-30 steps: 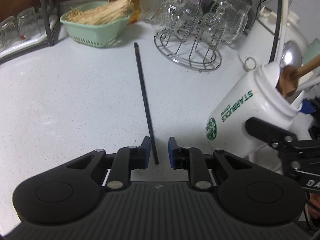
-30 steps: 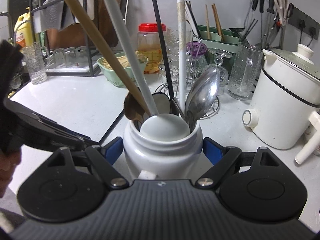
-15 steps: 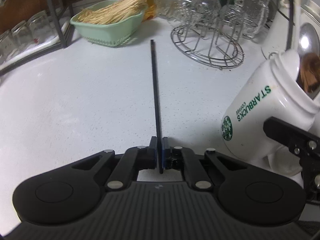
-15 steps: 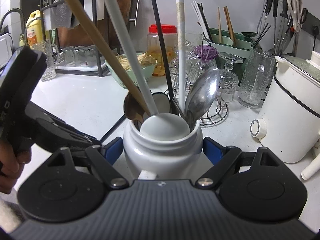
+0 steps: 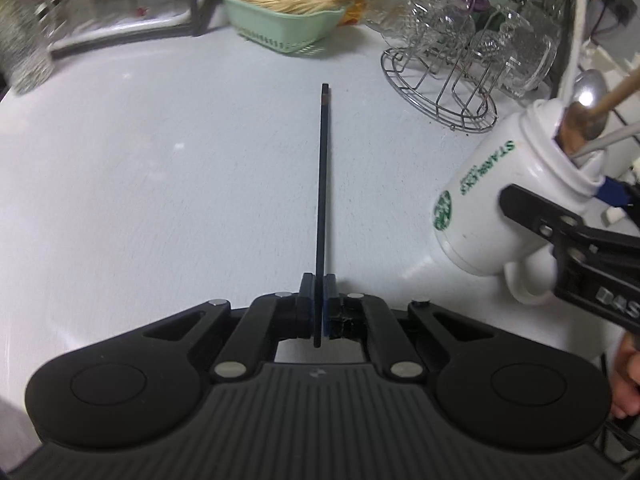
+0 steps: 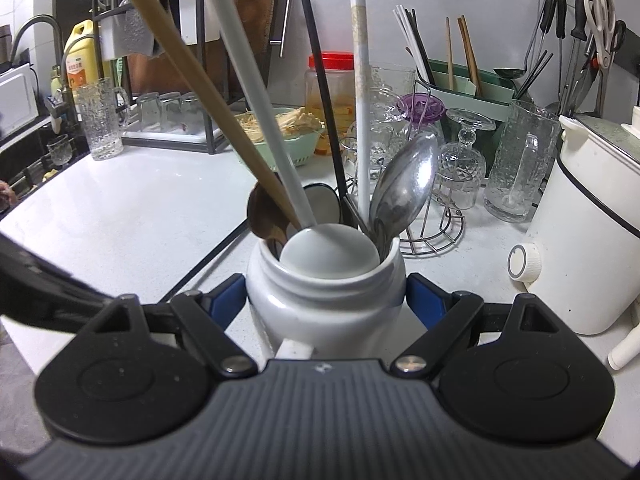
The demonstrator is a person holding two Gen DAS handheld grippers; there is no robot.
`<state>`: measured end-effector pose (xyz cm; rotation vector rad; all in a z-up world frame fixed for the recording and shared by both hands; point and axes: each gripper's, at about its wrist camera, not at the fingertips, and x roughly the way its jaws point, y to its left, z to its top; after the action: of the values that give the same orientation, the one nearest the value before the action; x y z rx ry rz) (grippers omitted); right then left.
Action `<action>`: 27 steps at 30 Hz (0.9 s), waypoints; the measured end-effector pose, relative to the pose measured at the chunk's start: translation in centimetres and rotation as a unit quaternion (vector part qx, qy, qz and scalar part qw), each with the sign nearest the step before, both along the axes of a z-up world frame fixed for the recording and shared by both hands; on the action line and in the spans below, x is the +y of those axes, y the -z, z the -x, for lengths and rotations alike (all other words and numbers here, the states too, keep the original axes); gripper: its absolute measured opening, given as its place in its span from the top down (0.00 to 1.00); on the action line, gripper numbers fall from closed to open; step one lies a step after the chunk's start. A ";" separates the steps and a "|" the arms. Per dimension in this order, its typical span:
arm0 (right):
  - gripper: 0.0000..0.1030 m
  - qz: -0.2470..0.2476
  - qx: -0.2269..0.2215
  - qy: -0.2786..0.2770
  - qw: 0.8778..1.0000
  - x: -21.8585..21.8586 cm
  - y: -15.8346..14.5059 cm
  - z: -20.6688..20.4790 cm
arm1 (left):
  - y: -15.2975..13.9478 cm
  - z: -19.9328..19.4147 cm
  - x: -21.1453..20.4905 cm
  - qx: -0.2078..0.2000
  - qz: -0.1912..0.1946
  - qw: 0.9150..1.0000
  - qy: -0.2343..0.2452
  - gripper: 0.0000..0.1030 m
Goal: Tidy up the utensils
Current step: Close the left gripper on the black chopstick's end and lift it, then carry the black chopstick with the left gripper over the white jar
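My left gripper [image 5: 319, 304] is shut on a long black chopstick [image 5: 323, 200] that points away from me, over the white counter [image 5: 160, 160]. My right gripper [image 6: 324, 300] is shut on a white Starbucks mug [image 6: 324, 304], also in the left wrist view [image 5: 500, 200] at the right. The mug holds a wooden spoon [image 6: 208, 112], a white ladle [image 6: 256, 112], a black chopstick [image 6: 324, 108], a white chopstick [image 6: 362, 100] and a metal spoon [image 6: 408, 188]. The held chopstick also shows at the mug's left in the right wrist view [image 6: 212, 256].
A green basket of wooden sticks [image 5: 288, 12] and a wire rack with glasses [image 5: 460, 60] stand at the back. A white cooker [image 6: 592, 232] is at the right. A metal shelf with glasses [image 6: 168, 120], a jar [image 6: 332, 96] and a utensil holder [image 6: 464, 80] line the wall.
My left gripper closed on the black chopstick and lifted it off the counter, swinging to face more squarely. My right gripper kept holding the mug.
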<state>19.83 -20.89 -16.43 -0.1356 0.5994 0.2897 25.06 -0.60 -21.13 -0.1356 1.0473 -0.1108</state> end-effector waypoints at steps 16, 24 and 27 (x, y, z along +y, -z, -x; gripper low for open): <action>0.14 0.005 0.009 -0.043 0.999 0.9 -0.2 -0.1 | -0.5 8.9 -0.1 0.028 0.046 0.997 -0.057 0.96; 0.14 0.004 0.008 -0.052 0.999 2.0 -0.2 0.2 | 0.5 11.3 0.3 0.056 0.053 0.995 -0.062 0.96; 0.14 0.004 0.008 -0.060 0.998 2.3 -0.2 0.2 | 0.9 11.7 0.5 0.061 0.060 0.994 -0.066 0.96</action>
<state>19.65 -18.58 -16.24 -0.1766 0.6091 0.4044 13.33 -0.11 -22.00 -0.3235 1.1500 -0.0471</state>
